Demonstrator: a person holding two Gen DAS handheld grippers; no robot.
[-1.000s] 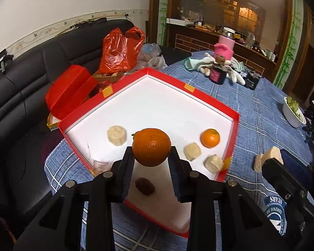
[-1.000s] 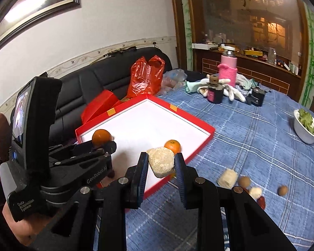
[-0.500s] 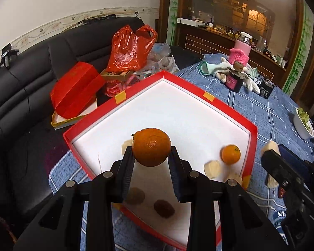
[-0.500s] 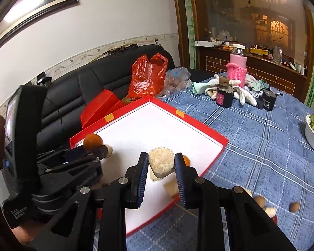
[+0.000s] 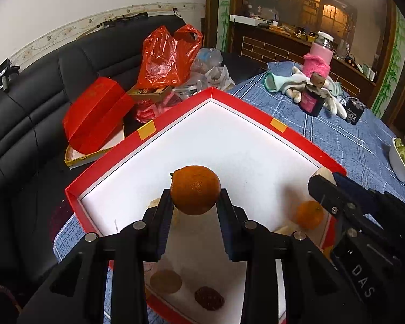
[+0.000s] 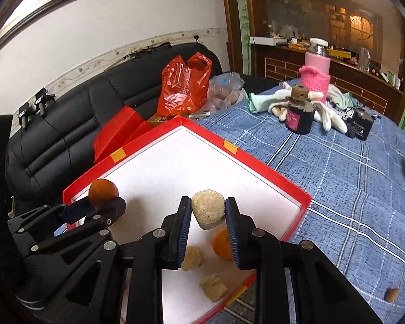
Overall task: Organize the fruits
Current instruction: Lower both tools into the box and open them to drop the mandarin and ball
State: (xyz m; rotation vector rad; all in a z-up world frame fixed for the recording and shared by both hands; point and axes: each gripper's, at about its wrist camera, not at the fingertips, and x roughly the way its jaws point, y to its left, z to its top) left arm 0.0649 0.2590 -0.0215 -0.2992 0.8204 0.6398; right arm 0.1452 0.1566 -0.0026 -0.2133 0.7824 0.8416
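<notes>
Over the red tray [image 5: 305,137] on the bench [image 6: 337,178]: both hand-held grippers loaded.
Lower centre of the left view, the left hand-held gripper [image 5: 195,202] pinches an orange [image 5: 195,193], stem end pointing left, half hiding a pale piece [image 5: 155,203]. In the right view, the right hand-held gripper [image 6: 208,212] clamps a beige lump [image 6: 208,212], its long axis upright, part-covering a second orange [image 6: 221,244].

Red-rimmed white tray [image 5: 305,137] – blue plaid tablecloth [image 6: 337,167] – orange mandarin [image 5: 195,193].
</notes>
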